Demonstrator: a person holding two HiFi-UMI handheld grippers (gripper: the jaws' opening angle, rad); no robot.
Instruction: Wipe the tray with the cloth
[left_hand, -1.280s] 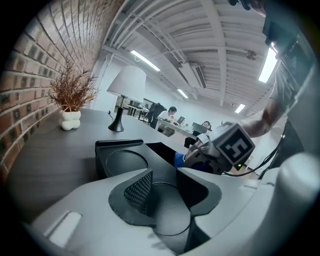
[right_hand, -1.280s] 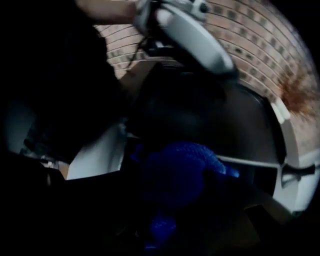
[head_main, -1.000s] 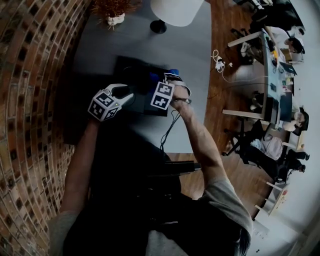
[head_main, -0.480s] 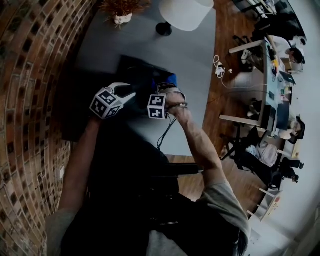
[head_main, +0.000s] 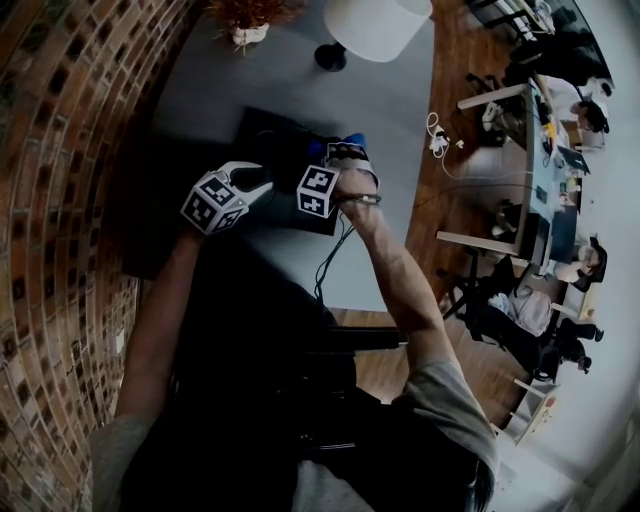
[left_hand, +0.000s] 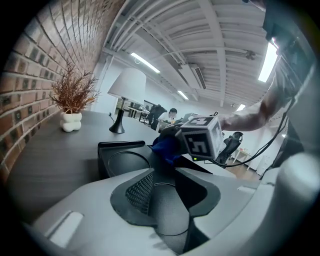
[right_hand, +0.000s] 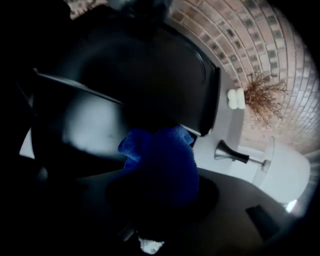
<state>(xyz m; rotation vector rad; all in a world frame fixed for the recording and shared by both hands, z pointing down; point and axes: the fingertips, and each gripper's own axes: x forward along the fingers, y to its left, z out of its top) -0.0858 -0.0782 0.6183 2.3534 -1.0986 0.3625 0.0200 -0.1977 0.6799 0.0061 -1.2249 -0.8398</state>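
right tongs (right_hand: 160, 180) hold the bunched blue cloth (right_hand: 162, 157) between their jaws, which have just been opening a little. the cloth sits at the edge of the black tray (right_hand: 202, 90). left tongs (left_hand: 164, 181) are pinched closed by the tray's near side, on the grey tabletop (left_hand: 55, 150).

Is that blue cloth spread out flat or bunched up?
Bunched up. The cloth shows as a rounded, crumpled wad with loose corners sticking out, not a flat sheet, at the tray.
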